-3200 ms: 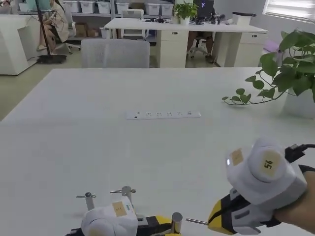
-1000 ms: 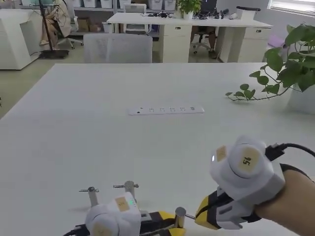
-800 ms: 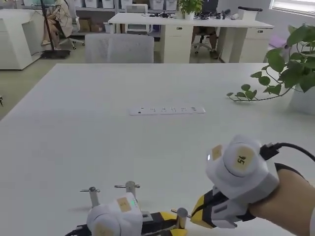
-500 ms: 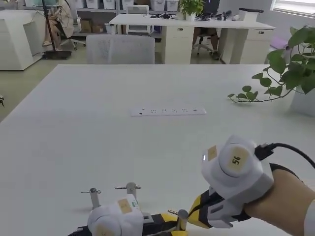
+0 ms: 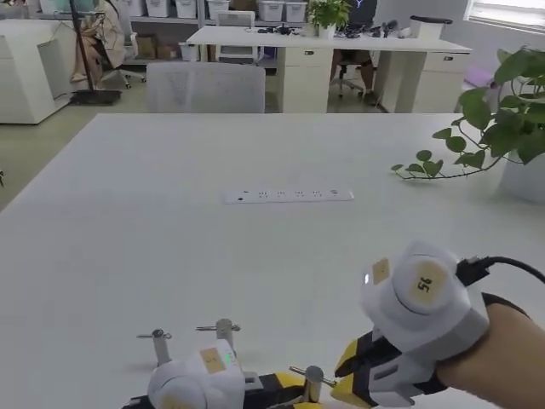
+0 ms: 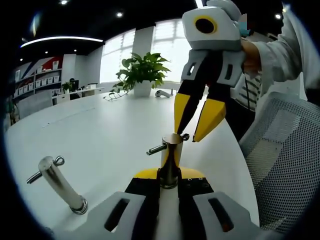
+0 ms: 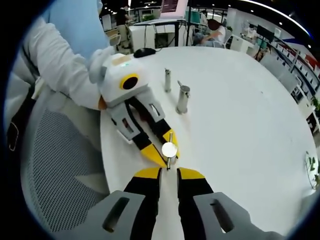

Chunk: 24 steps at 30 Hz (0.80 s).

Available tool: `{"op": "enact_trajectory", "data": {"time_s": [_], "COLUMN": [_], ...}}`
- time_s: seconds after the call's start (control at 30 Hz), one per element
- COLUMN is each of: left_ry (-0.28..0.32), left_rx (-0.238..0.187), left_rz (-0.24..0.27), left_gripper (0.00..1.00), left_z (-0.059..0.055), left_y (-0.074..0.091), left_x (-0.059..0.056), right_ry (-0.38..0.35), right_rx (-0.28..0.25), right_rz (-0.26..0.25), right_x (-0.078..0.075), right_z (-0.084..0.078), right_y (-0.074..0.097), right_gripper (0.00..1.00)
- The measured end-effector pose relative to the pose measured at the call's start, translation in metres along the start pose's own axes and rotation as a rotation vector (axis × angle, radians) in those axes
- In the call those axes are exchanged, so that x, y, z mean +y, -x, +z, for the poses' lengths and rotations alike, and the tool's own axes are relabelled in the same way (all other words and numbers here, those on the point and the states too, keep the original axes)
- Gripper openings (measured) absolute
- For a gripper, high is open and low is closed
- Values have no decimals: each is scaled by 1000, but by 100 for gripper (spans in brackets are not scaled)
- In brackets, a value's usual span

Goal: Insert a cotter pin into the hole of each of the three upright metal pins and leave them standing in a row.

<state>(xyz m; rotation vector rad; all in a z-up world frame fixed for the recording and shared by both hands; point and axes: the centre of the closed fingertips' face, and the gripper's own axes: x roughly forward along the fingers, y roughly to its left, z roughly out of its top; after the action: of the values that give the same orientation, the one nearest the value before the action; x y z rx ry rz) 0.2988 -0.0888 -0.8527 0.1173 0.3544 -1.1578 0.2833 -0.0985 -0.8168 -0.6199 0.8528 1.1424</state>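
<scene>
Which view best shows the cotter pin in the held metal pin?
Left gripper view: the cotter pin crosses the metal pin side-on, close. Head view shows it tiny; right gripper view hides part under the pin's top.

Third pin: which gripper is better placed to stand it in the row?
Likely the left gripper: its jaws clamp the third metal pin upright near the two finished pins. The right gripper is open at the loop of the cotter pin.

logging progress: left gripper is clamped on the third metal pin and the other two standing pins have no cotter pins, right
No. The left gripper is clamped on the third metal pin, but the left standing pin and the middle standing pin each have a cotter pin through the head, as the head view shows.
</scene>
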Motion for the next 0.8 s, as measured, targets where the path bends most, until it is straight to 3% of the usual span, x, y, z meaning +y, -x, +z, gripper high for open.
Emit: {"op": "enact_trajectory", "data": {"time_s": [0.37, 0.8], "left_ry": [1, 7], "left_rx": [1, -1], "left_rz": [2, 1], "left_gripper": [11, 11], "left_z": [0, 1], "left_y": [-1, -2], "left_x": [1, 1], "right_ry": [28, 49], "right_rx": [4, -4], "right_rz": [-2, 1], "right_x": [-2, -2], "right_z": [0, 7], "right_y": [-4, -7], "right_gripper": [6, 6]}}
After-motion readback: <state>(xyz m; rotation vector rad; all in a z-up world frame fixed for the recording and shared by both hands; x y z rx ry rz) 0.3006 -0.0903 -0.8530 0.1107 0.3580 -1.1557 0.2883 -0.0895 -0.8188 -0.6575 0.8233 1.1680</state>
